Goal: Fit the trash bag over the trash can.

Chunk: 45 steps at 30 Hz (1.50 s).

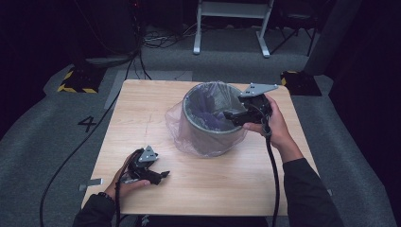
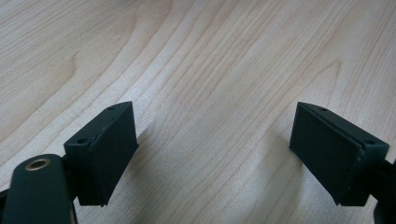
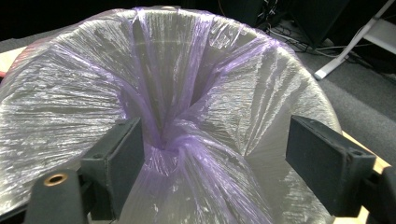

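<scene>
my right gripper [image 1: 230, 116] at bin [image 1: 208, 135] rim, jaws apart over purple liner bag [image 3: 187, 140] | bin mid-table [image 1: 142, 109] | my left gripper [image 1: 163, 176] jaws apart, empty, near front edge

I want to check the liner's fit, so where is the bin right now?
In the high view the bin stands right of the table's centre, its purple liner draped over the rim, the right gripper at its right edge.

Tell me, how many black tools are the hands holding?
2. The left tool rests low on the wooden table near its front left edge, jaws open with nothing between them. The right tool reaches over the bin, jaws open above the purple bag lining it.
</scene>
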Available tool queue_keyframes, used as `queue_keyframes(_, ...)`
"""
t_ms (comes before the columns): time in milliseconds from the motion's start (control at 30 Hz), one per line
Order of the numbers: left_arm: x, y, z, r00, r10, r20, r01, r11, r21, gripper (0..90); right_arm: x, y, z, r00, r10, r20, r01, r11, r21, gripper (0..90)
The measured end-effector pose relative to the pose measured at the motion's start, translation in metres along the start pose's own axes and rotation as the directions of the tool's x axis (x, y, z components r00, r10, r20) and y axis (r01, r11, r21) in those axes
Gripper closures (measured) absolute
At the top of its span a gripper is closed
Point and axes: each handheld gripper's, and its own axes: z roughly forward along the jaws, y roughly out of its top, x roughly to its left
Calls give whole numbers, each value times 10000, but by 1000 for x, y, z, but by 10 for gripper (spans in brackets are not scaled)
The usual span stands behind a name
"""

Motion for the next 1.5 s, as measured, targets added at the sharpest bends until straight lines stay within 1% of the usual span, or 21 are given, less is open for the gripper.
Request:
queue_keyframes(67,0,0,0,10000,0,-2,0,10000,1,145,0,-2,-2,9999,-66,123,68,9999,-148,194)
queue_keyframes(200,0,0,0,10000,2,2,-2,10000,1,145,1,-5,-7,9996,-265,64,268,9987,-437,186)
queue_keyframes(433,0,0,0,10000,3,-1,-3,10000,2,145,0,-9,-14,9998,-183,40,186,9970,-752,182)
queue_keyframes(567,0,0,0,10000,-1,0,1,10000,-1,145,0,-12,-18,9999,-146,83,152,9966,-807,182)
queue_keyframes(767,0,0,0,10000,0,-1,0,10000,2,145,-1,-16,-24,9996,-251,161,262,9971,-710,182)
queue_keyframes(967,0,0,0,10000,1,3,-1,10000,0,145,-4,-21,-32,9995,-240,213,255,9971,-717,182)
queue_keyframes(1133,0,0,0,10000,0,1,0,10000,0,145,-4,-24,-34,9994,-252,242,265,9980,-581,182)
queue_keyframes(1233,0,0,0,10000,2,0,-2,10000,0,145,-5,-25,-38,9995,-205,250,221,9976,-660,182)
queue_keyframes(1333,0,0,0,10000,1,-1,-1,10000,-1,145,-4,-25,-41,9993,-189,324,209,9979,-607,188)
queue_keyframes(1500,0,0,0,10000,-1,-3,1,10000,0,145,-2,-29,-45,9992,-259,295,276,9978,-603,188)
